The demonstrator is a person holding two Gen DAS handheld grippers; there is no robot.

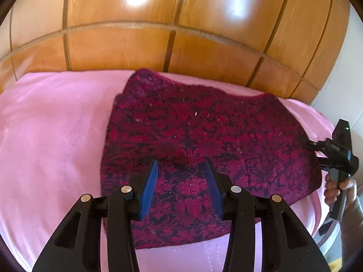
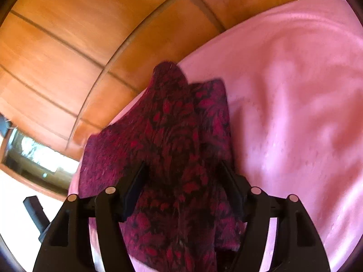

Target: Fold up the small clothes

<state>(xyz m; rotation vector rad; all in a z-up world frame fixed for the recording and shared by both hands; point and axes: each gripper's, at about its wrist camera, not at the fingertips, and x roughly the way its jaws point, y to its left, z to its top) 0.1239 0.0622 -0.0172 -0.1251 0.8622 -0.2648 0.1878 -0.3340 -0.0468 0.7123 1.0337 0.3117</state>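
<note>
A dark red and black patterned knit garment (image 1: 204,131) lies spread on a pink bedsheet (image 1: 52,136). My left gripper (image 1: 181,167) hovers over its near part, blue pads apart, nothing pinched between them. At the garment's right edge a hand holds my right gripper (image 1: 317,151). In the right wrist view the garment (image 2: 172,124) is bunched into a raised fold that runs up between the fingers of my right gripper (image 2: 181,170). Those jaws stand wide and the pads do not press the cloth.
Glossy wooden panelling (image 1: 181,34) rises right behind the bed. The pink sheet (image 2: 295,90) stretches bare beyond the garment. A person's hand (image 1: 340,188) and sleeve are at the bed's right edge. A bright opening (image 2: 36,156) and pale floor lie past the bed's end.
</note>
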